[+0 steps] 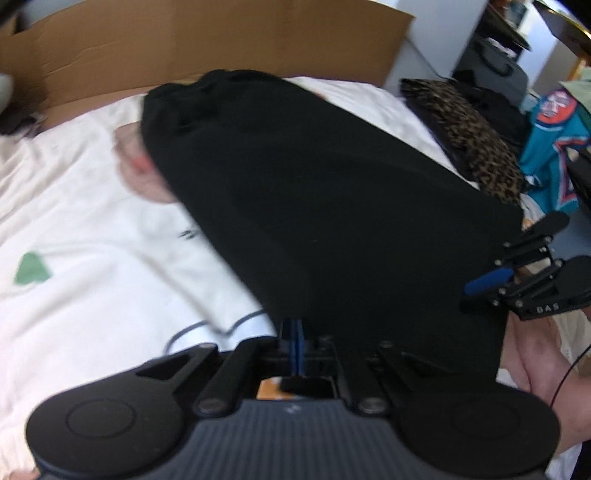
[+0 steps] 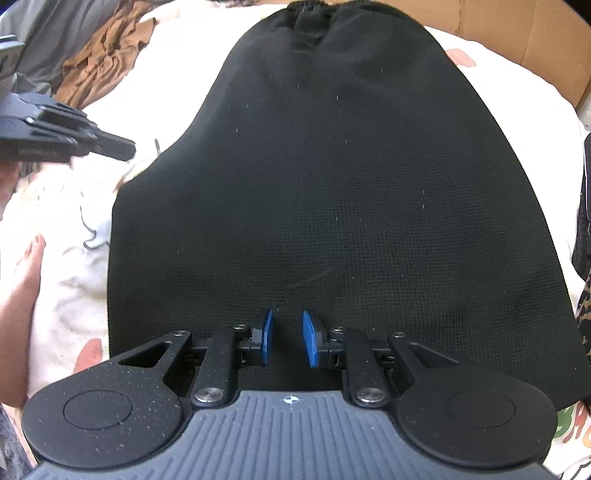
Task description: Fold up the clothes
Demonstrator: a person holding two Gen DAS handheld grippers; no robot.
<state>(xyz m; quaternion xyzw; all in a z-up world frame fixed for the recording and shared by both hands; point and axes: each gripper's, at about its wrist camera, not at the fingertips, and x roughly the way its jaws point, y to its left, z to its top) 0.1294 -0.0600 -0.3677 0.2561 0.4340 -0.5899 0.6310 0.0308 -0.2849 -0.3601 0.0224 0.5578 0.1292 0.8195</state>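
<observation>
A black knit garment lies flat on a white printed bedsheet, its gathered waistband at the far end. My right gripper is open, blue pads apart, hovering over the garment's near hem. From the left wrist view the same garment stretches away, and the right gripper stands open at its right corner. My left gripper is shut, its blue pads pressed together at the cloth's near edge. In the right wrist view the left gripper sits just off the garment's left edge, apparently holding nothing.
A cardboard sheet stands behind the bed. Leopard-print cloth and a teal jersey lie at the right. Brown and grey clothes are piled far left. A person's bare foot rests on the sheet.
</observation>
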